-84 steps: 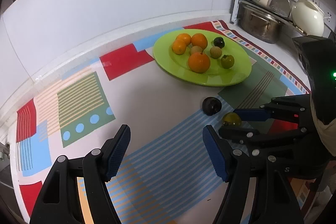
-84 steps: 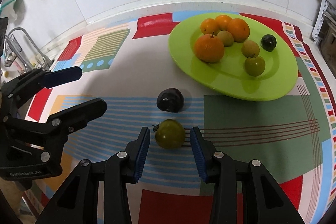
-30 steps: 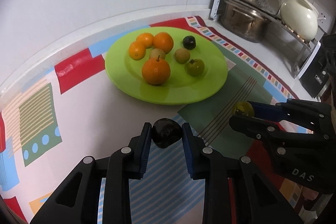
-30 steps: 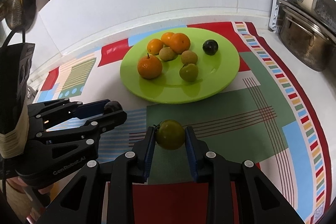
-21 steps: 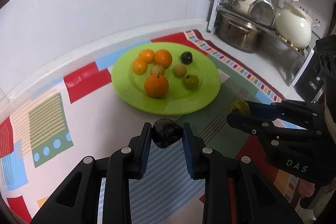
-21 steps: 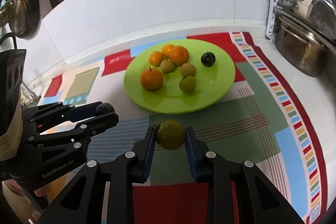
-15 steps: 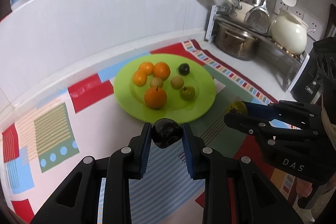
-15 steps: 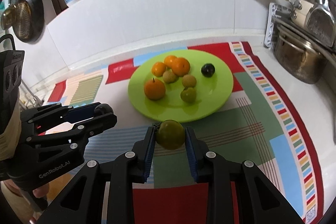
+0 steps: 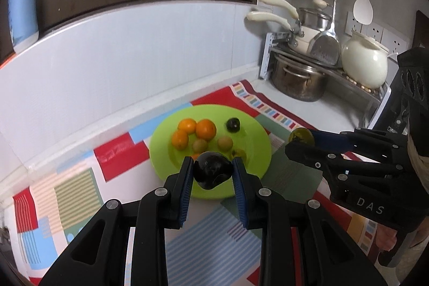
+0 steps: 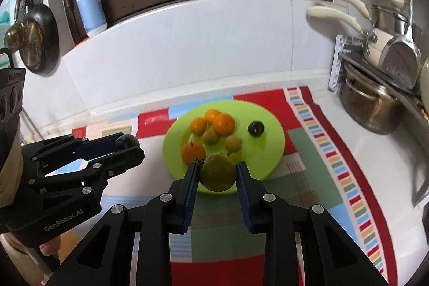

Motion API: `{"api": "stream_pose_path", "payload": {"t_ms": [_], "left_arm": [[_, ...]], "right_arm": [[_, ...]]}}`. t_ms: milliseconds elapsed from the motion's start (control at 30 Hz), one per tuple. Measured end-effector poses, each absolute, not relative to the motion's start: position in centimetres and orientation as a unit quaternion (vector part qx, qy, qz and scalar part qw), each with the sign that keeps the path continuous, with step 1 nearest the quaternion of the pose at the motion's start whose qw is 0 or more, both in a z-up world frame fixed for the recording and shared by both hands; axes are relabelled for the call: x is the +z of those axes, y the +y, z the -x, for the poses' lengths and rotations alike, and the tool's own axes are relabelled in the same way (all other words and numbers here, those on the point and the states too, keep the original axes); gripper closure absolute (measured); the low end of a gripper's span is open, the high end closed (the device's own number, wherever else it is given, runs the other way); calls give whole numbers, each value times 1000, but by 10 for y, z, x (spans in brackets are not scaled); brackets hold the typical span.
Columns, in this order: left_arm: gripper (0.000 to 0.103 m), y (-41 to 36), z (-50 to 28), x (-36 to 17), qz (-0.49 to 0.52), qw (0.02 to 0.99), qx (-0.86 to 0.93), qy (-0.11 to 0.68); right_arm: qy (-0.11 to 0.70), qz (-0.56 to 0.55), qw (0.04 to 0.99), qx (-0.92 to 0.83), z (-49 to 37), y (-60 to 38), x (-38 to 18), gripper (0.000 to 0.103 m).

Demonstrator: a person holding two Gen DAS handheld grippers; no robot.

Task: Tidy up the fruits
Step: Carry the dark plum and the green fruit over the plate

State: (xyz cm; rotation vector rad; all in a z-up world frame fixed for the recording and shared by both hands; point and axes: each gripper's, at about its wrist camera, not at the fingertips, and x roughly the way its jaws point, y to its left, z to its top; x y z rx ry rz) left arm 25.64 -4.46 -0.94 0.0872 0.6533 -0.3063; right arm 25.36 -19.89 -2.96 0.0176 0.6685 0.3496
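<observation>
You'd lifted both fruits off the bench: left tool (image 9: pixel 213 173) clamped on the dark plum (image 9: pixel 212 173), right tool (image 10: pixel 217 177) on the green fruit (image 10: pixel 217 172), both now above the plate (image 10: pixel 270 149); release pending.

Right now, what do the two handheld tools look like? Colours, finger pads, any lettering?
Both are matte black, angular two-finger units with silver screw heads at the joints. The left tool and right tool each have ribbed blue pads lining the inner finger faces. The left body reads GenRobot.AI in white; the right body shows DAS. No cables or sleeves are visible.
</observation>
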Motion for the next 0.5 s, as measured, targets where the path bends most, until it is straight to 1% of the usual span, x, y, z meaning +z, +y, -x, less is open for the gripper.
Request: {"api": "stream_pose_path", "payload": {"t_ms": [233, 500], "left_arm": [[74, -46, -274, 0, -48, 938, -149, 308], [74, -45, -299, 0, -47, 936, -146, 316]], "right_arm": [[319, -10, 933, 168, -273, -200, -21, 73], [317, 0, 935, 161, -298, -199, -17, 73]]}}
